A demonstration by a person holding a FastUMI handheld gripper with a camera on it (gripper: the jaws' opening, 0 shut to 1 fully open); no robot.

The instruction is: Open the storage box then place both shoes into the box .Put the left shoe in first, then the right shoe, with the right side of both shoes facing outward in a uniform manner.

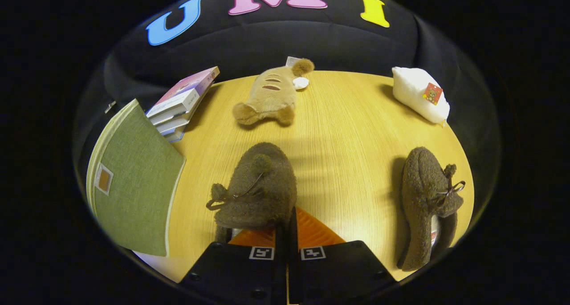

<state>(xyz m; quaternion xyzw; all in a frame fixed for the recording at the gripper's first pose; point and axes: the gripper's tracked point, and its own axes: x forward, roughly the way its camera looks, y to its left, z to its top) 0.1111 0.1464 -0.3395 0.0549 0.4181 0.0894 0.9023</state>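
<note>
The gripper has its fingers drawn close together on the heel rim of a fuzzy brown shoe.

One finger seems to sit inside the shoe opening and the other outside, though the rim between them is too dark to see clearly, so the clamp looks likely but not certain. The second shoe lies on the wooden table off to the right of the fingers, its heel cut off. To the left stands the green fabric storage box; its inside cannot be made out. Beyond it lean some books. Far ahead lie a plush toy and, to the right, a white pillow.
</note>
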